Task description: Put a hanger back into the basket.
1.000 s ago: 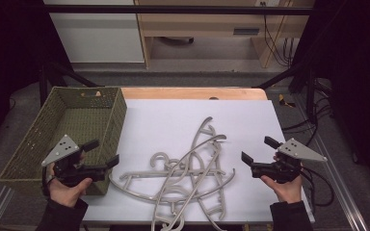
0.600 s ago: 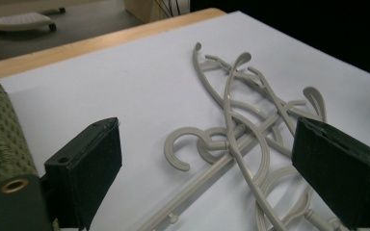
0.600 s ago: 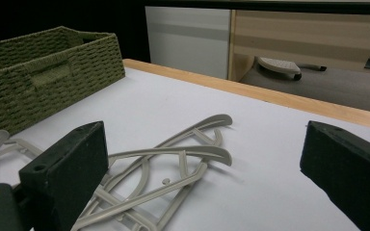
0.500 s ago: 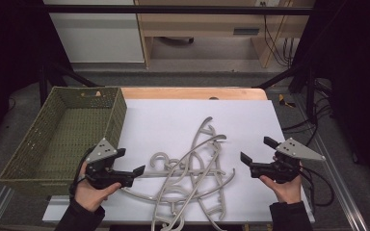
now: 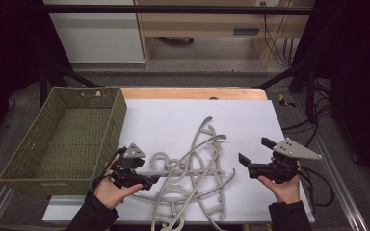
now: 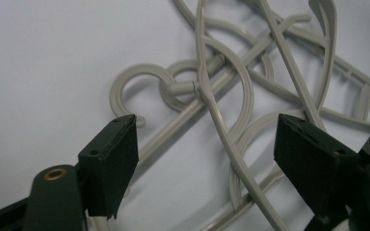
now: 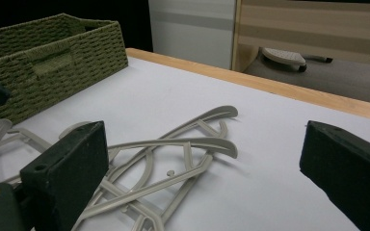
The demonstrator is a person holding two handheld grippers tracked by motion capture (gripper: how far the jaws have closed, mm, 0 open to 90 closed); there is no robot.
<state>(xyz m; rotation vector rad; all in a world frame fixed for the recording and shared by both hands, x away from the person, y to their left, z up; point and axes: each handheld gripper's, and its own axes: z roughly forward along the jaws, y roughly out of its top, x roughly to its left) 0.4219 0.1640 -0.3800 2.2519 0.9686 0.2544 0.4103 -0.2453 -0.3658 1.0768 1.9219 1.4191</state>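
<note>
Overhead, both the left gripper (image 5: 147, 180) and right gripper (image 5: 251, 155) gape empty above hangers (image 5: 192, 178) on the white table (image 5: 173, 120).

Room beyond the table (image 5: 188, 94): grey floor (image 5: 212, 60); white cabinet (image 5: 96, 33) at left; pale wood bench (image 5: 207, 21) at centre, a shelf beneath; black cables (image 5: 274, 36) hung at right; dark surroundings on both sides

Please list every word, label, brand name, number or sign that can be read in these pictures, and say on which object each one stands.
There are none to read. The grey hangers, the green woven basket, the white table cover and both tools, left and right, carry no legible text.
</note>
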